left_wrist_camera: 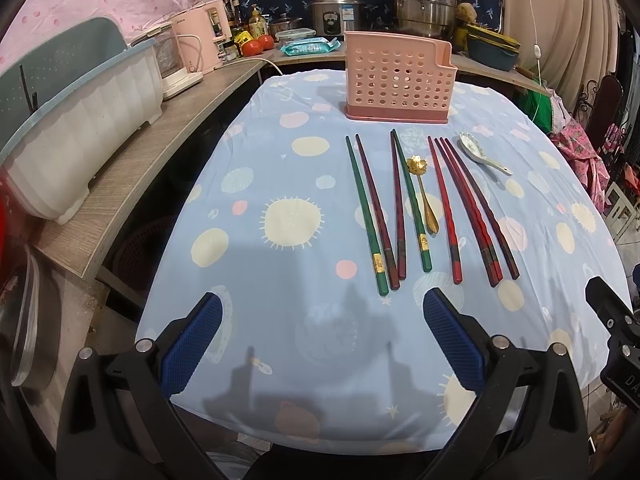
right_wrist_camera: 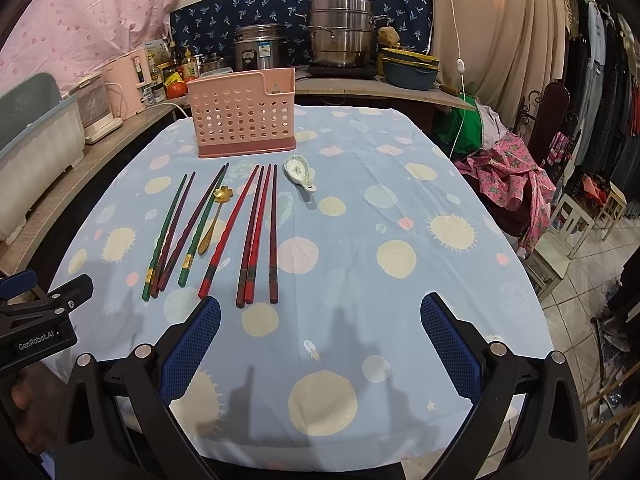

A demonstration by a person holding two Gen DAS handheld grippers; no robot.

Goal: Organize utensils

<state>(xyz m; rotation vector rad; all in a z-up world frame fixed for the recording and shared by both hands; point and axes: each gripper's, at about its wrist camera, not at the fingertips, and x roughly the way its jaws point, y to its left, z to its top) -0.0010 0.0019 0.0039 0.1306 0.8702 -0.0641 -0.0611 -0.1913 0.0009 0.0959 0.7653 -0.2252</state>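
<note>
Both grippers are hovering over the near edge of the table, jaws spread wide and gripping nothing: the left gripper is sitting a little left of the utensils, the right gripper a little right of them. Nothing is being moved yet, as far as I can judge.

The chopsticks are lying in a loose row at mid-table, thick ends toward the near side, probably so either gripper can pinch one from the near end. A gold spoon is resting among them, and a white ceramic spoon is lying just right of the row. The pink holder is standing upright at the far end, just beyond the tips, presumably waiting to receive everything.

Its perforated front is hiding the inside, so I cannot tell how it is divided or whether anything is sitting in it. Several chopsticks are overlapping, making an exact count uncertain.
</note>
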